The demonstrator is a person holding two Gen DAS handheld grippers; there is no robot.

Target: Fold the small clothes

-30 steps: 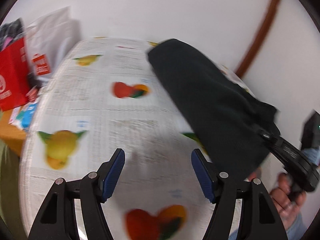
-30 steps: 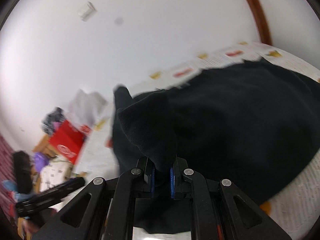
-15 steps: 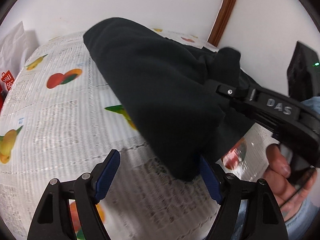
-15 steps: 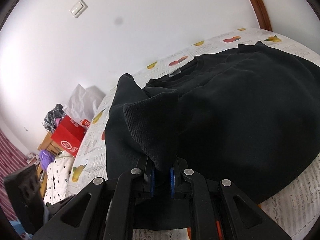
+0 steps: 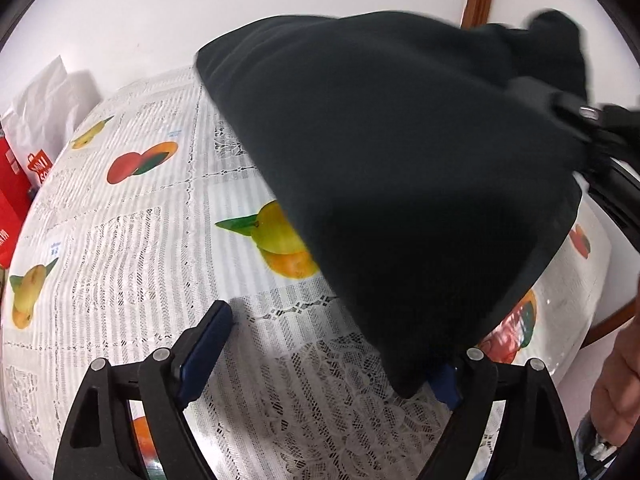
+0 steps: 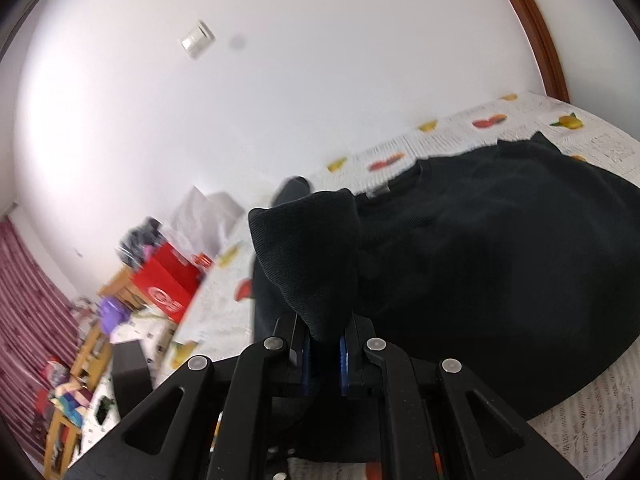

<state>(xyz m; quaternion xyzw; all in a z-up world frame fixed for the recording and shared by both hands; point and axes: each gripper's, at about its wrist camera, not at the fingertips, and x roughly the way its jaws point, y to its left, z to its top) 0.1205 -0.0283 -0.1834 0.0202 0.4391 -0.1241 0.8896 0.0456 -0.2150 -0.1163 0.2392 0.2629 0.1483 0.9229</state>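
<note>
The black sweater (image 6: pixel 500 264) lies spread on the counter (image 5: pixel 132 248), which carries a white lace-pattern tablecloth printed with fruit. One ribbed cuff of the sweater (image 6: pixel 312 256) is raised off the cloth and stands up between the blue pads of the right gripper (image 6: pixel 324 354). The jaws of that gripper are narrow and clamped on the cuff; the sleeve runs from the jaws back to the body of the garment, which lies to the right of and beyond the jaws in the right wrist view.

In the left wrist view, a lifted fold of the sweater (image 5: pixel 400 168) hangs from the upper right down toward the left gripper (image 5: pixel 320 356). The jaws of the left gripper stand wide and are opening. The lower tip of the fold hangs just inside the right-hand finger and covers most of its blue pad; the left-hand pad (image 5: pixel 206 348) is well apart from the fabric, with bare tablecloth between. Contact between the fabric and the covered pad cannot be determined.

A hand (image 5: pixel 616 384) shows at the right edge. A red bag (image 6: pixel 166 286) stands beyond the counter's far left end.
</note>
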